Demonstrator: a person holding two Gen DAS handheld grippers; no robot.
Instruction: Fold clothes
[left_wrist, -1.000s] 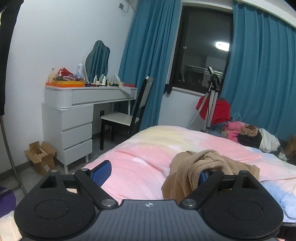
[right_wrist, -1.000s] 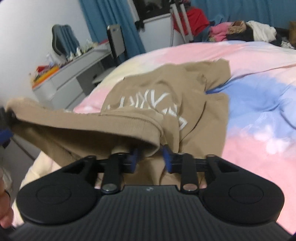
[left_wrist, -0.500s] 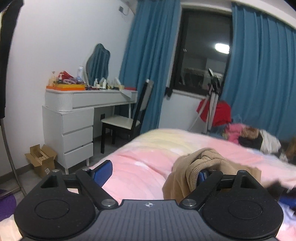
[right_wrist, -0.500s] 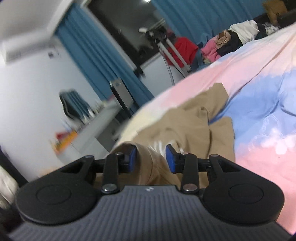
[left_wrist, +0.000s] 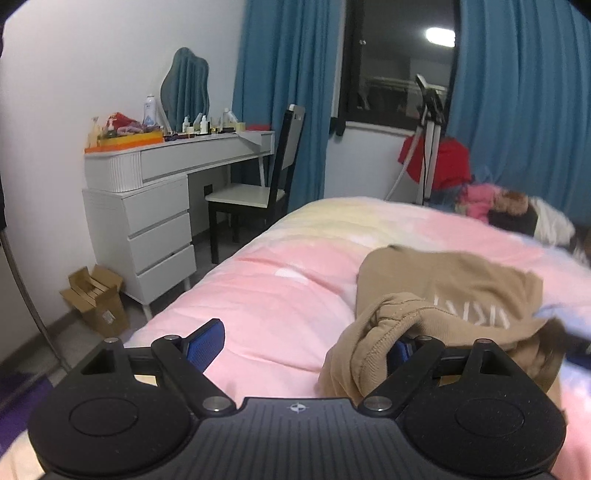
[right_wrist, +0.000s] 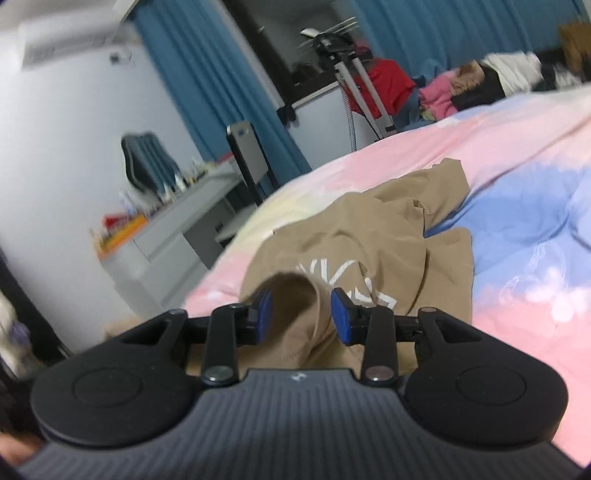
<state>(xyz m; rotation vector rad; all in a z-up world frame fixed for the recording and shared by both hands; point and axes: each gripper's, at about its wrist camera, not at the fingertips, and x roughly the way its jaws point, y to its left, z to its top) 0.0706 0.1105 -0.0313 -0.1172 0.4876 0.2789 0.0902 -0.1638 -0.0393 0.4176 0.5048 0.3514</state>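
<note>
The tan shirt (right_wrist: 373, 236) lies crumpled on the bed (right_wrist: 517, 206), toward its near side, white lettering facing up, one sleeve thrown out toward the far end. It is not yet flat; no fold line is set.

Right gripper (right_wrist: 301, 317): the fingers are parting. A bunched fold of the shirt's near edge stands between them, but the right pad shows a gap and the cloth looks slack, so I judge this a release, not a hold.

Left gripper (left_wrist: 303, 343): spread wide. The left finger (left_wrist: 205, 345) stands bare over the pink cover. The right one is half buried under the ribbed hem, which drapes over it; nothing is pinched.

Step in hand, as judged: letting go of the near edge after laying the shirt down, ahead of a regrip.

Next move calls for:
- drawing both grippers clear so that the hem slides off the left one without dragging the shirt;
- picking two fresh points, likely hem corners or shoulders, well apart;
- pulling the body smooth before any fold.

Risk: the draped hem may snag and rumple the shirt further.

Other clothes (left_wrist: 495, 199) lie heaped at the bed's far end.
</note>
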